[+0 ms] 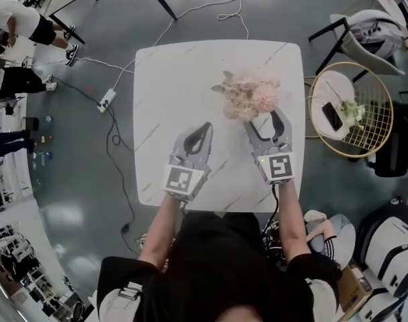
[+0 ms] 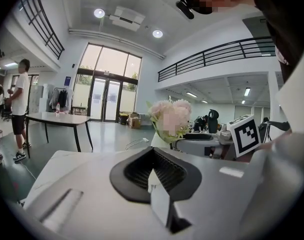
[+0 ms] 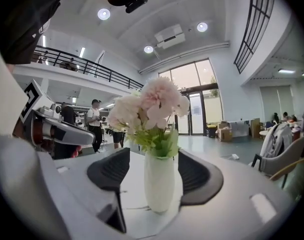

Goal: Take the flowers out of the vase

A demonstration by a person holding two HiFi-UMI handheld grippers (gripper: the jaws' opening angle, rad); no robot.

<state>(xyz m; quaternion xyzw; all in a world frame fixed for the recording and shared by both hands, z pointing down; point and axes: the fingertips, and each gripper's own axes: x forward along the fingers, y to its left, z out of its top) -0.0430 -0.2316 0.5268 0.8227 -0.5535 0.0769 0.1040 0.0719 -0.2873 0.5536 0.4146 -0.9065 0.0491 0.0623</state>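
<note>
Two grippers are over the white table (image 1: 177, 72), and from above the task's own thing is half covered. The pink flowers (image 1: 249, 98) spread so wide that the white vase (image 3: 159, 181) beneath them cannot be seen in the head view. It stands upright toward the far right of the tabletop, and its opaque wall hides the stems. The right gripper (image 1: 263, 118) has its fingers apart, one on either side of the vase. A clear gap shows at the left pad, but the vase's edge overlaps the right pad, so I cannot tell whether they touch. The left gripper (image 1: 203, 129), nearer and to the left, has its fingers together on nothing, apart from the vase. In the left gripper view its own body cuts off the vase's lower part.
</note>
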